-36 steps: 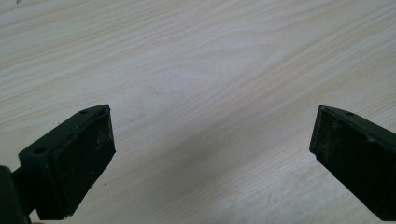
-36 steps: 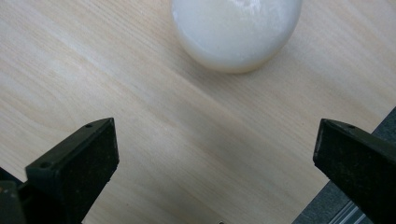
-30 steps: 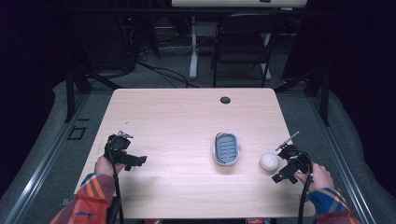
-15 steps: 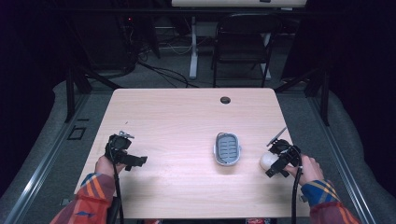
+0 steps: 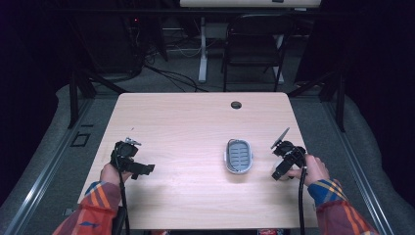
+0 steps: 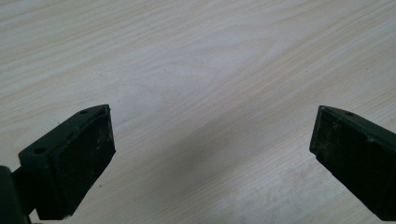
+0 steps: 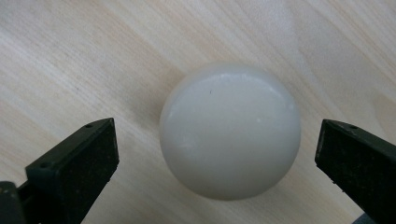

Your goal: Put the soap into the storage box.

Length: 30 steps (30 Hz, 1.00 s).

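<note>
A white ball [image 7: 229, 130] rests on the wooden table [image 5: 195, 127]. My right gripper [image 7: 217, 144] is open, its jaws standing on either side of the ball without touching it. In the high view that right gripper [image 5: 280, 169] sits at the table's right side and covers the ball. An oval grey ribbed dish [image 5: 227, 157] lies just left of it, with nothing in it. My left gripper [image 5: 143, 169] is held near the table's left front. It is open in the left gripper view [image 6: 212, 140], with bare wood between the jaws.
A dark round cable hole [image 5: 236, 105] sits near the table's far edge. A black chair [image 5: 254, 44] and desk legs stand on the floor beyond the table. Bare wood stretches between the two grippers.
My right gripper has moved left and forward over the white ball, which now lies between its jaws and is hidden in the high view. The left gripper has stayed put.
</note>
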Available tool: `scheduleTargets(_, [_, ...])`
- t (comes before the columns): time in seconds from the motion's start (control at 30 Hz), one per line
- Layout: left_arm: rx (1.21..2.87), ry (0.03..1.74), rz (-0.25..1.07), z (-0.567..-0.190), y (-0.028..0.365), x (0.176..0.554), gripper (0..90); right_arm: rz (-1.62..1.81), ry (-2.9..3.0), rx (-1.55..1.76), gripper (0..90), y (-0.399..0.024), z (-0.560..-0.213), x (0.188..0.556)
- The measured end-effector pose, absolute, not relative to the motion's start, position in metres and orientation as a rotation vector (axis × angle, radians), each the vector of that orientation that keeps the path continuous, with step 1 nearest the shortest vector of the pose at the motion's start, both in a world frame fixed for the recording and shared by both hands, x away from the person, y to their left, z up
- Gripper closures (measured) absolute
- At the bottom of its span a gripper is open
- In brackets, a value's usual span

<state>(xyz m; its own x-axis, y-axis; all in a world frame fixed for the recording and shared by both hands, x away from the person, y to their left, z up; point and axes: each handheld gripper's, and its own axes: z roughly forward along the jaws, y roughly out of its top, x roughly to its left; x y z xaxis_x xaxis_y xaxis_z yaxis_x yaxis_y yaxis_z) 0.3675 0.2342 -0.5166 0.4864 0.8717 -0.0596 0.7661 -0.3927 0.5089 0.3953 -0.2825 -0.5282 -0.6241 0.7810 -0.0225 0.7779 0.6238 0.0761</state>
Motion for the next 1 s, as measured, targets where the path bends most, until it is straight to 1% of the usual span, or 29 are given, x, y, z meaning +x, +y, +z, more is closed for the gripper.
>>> scheduleTargets(0.13, [2.261, 1.354, 0.293, -0.517, 0.234, 0.368, 0.0, 0.145, 2.757, 1.351, 0.0, -0.280, -0.532, 0.399])
scheduleTargets(0.23, [2.262, 1.353, 0.290, -0.517, 0.234, 0.368, 0.0, 0.081, 2.778, 1.329, 0.0, -0.279, -0.530, 0.403])
scheduleTargets(0.27, [2.264, 1.352, 0.289, -0.517, 0.234, 0.368, 0.0, 0.173, 2.738, 1.384, 0.0, -0.279, -0.535, 0.401])
scheduleTargets(0.3, [2.263, 1.352, 0.290, -0.517, 0.234, 0.368, 0.0, 0.190, 2.725, 1.395, 0.0, -0.279, -0.538, 0.400])
scheduleTargets(0.33, [2.263, 1.350, 0.295, -0.517, 0.234, 0.368, 0.0, 0.095, 2.764, 1.345, 0.0, -0.280, -0.533, 0.404])
scheduleTargets(0.43, [2.261, 1.351, 0.298, -0.516, 0.234, 0.368, 0.0, 0.116, 2.748, 1.372, 0.0, -0.281, -0.535, 0.403])
scheduleTargets(0.47, [2.259, 1.354, 0.297, -0.516, 0.234, 0.367, 0.0, 0.060, 2.780, 1.348, 2.1, -0.282, -0.533, 0.405])
scheduleTargets(0.5, [2.261, 1.352, 0.299, -0.516, 0.234, 0.368, 0.0, 0.177, 2.730, 1.414, 5.2, -0.281, -0.539, 0.401])
scheduleTargets(0.53, [2.260, 1.352, 0.299, -0.516, 0.234, 0.368, 0.0, 0.098, 2.770, 1.374, 7.8, -0.282, -0.535, 0.404])
scheduleTargets(0.6, [2.260, 1.351, 0.297, -0.516, 0.234, 0.367, 0.0, 0.066, 2.800, 1.357, 11.8, -0.283, -0.536, 0.406])
scheduleTargets(0.63, [2.261, 1.352, 0.296, -0.516, 0.234, 0.367, 0.0, 0.131, 2.764, 1.401, 13.3, -0.282, -0.539, 0.404])
scheduleTargets(0.77, [2.261, 1.353, 0.292, -0.517, 0.234, 0.368, 0.0, 0.057, 2.797, 1.364, 14.4, -0.282, -0.536, 0.406])
scheduleTargets(0.83, [2.262, 1.350, 0.290, -0.517, 0.233, 0.368, 0.0, 0.033, 2.805, 1.363, 17.5, -0.282, -0.537, 0.407])
scheduleTargets(0.87, [2.262, 1.350, 0.290, -0.517, 0.233, 0.368, 0.0, 0.088, 2.781, 1.394, 18.0, -0.282, -0.540, 0.405])
scheduleTargets(1.0, [2.262, 1.351, 0.289, -0.517, 0.234, 0.368, 0.0, 0.031, 2.805, 1.358, 20.8, -0.281, -0.540, 0.407])
